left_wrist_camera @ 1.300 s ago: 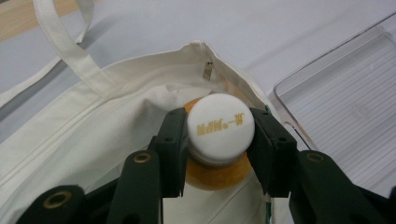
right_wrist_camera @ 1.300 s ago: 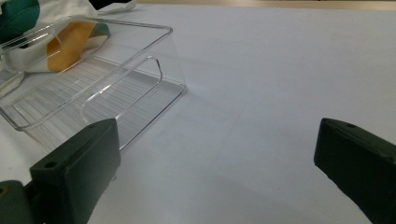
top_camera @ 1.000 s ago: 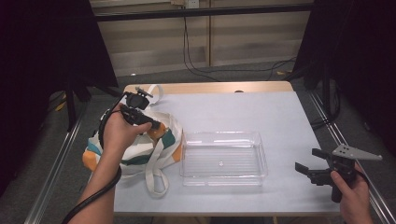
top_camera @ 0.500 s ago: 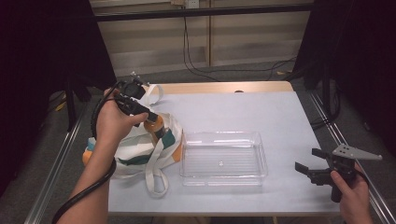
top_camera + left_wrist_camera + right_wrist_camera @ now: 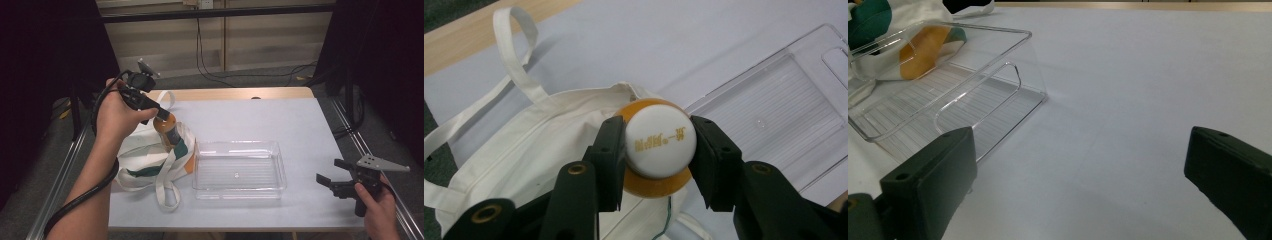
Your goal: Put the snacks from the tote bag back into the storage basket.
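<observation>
My left gripper (image 5: 161, 116) (image 5: 659, 150) is shut on the white cap of an orange bottle (image 5: 168, 131) (image 5: 658, 145). The bottle hangs upright, its lower part still in the mouth of a white cloth bag (image 5: 150, 160) (image 5: 524, 155) with green and orange patches. A clear plastic tray (image 5: 239, 169) (image 5: 784, 95) (image 5: 943, 85) lies to the right of the bag with nothing in it. Near the table's front right corner, my right gripper (image 5: 331, 180) (image 5: 1078, 185) is open over bare table, its jaws wide apart.
The pale table (image 5: 280, 120) has a wooden strip along its far edge. The bag's straps (image 5: 165, 187) trail toward the front edge and loop at the back. Cables (image 5: 210, 60) run on the floor behind. Metal rails flank both sides.
My left gripper has risen, drawing the orange bottle up out of the bag. The right gripper has stayed where it was.
</observation>
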{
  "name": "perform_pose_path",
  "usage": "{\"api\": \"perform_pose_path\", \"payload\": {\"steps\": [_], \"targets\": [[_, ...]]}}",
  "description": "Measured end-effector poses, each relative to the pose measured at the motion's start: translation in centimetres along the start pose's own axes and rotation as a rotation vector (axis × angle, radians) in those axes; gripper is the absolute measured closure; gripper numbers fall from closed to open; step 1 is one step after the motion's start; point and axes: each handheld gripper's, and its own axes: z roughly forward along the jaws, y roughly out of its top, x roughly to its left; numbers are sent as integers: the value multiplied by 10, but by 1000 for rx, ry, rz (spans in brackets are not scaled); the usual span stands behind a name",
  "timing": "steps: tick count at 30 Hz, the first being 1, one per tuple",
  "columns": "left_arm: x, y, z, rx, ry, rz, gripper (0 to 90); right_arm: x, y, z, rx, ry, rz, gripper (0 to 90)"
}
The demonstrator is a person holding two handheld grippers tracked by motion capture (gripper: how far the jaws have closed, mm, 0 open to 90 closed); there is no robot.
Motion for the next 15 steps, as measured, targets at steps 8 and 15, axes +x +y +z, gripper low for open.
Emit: {"api": "perform_pose_path", "payload": {"steps": [8,15], "targets": [[0,7,-14,4,2,19,595,0,0,-1,-4,-3,2,2],[-3,13,-24,-5,3,24,594,0,0,-1,-6,-2,-2,2]]}}
